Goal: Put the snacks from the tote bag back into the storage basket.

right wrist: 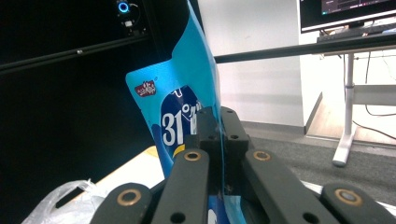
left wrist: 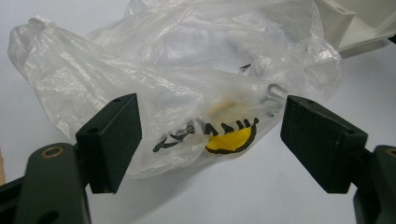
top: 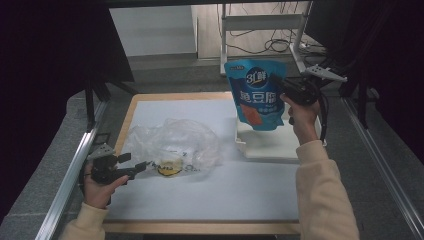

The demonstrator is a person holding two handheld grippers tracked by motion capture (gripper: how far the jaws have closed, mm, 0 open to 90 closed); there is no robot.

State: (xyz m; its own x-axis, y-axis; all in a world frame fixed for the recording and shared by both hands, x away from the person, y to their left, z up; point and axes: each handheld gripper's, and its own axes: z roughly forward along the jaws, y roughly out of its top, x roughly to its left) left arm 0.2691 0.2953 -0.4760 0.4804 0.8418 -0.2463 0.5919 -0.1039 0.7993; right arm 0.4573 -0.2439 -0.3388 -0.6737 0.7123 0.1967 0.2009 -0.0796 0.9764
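Aloft, pouch [top: 257, 95] sits pinched (edgewise, seemingly) in right claw [top: 276, 81].

Open white mat [top: 240, 190] along near edge, free passage. Crumpled clear plastic bag [top: 172, 142] blocking centre-left; white tray [top: 265, 147] at right, blue pouch [top: 257, 92] hanging above it.

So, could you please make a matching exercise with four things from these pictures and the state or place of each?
Things:
1. blue pouch
2. plastic bag
3. white tray
4. left gripper

States or places:
A. lies crumpled on the table
B. jaws open at the edge of the bag
C. held up in the air, clamped in the right gripper
D. sits on the table below the pouch

Pairs: 1-C, 2-A, 3-D, 4-B
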